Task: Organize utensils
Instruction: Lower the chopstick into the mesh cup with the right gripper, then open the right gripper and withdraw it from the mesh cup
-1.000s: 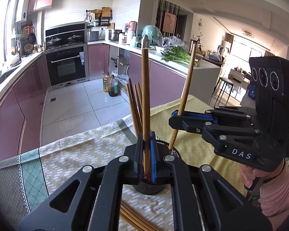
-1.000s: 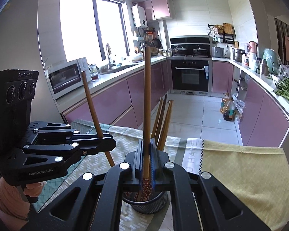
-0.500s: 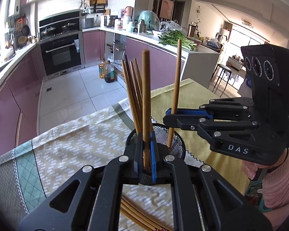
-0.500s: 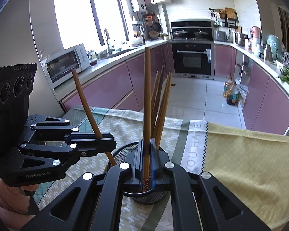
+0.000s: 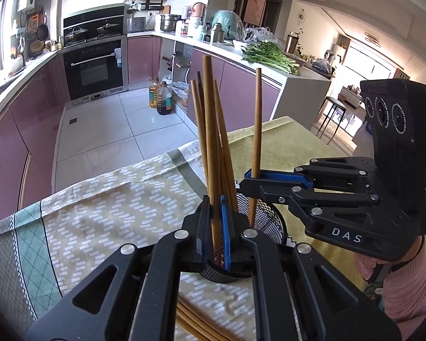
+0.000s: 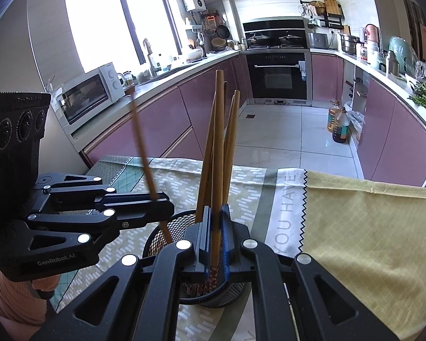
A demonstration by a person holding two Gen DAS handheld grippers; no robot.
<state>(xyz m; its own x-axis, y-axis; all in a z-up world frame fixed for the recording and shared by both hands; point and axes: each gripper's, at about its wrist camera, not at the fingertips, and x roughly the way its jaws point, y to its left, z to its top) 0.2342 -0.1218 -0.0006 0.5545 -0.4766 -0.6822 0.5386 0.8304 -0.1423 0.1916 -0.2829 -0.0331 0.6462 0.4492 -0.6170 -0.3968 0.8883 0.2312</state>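
Your L gripper (image 5: 215,227) was clenched on one chopstick (image 5: 210,147), blue pads pinching it low on the shaft. The stick stood near upright w/ its patterned lower end between the pads, just over the black mesh holder (image 5: 269,221). In the R wrist view that same gripper (image 6: 167,207) came in from the left side, its chopstick (image 6: 140,142) slanting up and away, lower tip going down inside the holder's rim.

Your R gripper (image 6: 215,236) was likewise clamped on a single chopstick (image 6: 218,153), held upright, its decorated lower end down in the mesh holder (image 6: 162,230). From the L wrist cam, the R gripper (image 5: 248,177) reached in from the right, its chopstick (image 5: 255,142) rising near vertical and its lower part dipping into the holder.

Several other chopsticks (image 5: 225,153) already stood in the holder, leaning together btwn the two held ones. More chopsticks (image 5: 196,326) lay flat on the cloth under the L gripper, partly hidden by it.

The holder sat on a patterned tablecloth (image 5: 105,210), green-and-white brick print on one part, yellow on the other, w/ a band of lettering btwn them. Your hand (image 5: 366,267) in a pink sleeve (image 5: 406,287) gripped the R tool's handle. Kitchen w/ pink cabinets (image 6: 162,125) and an oven (image 6: 278,76) lay beyond the table.
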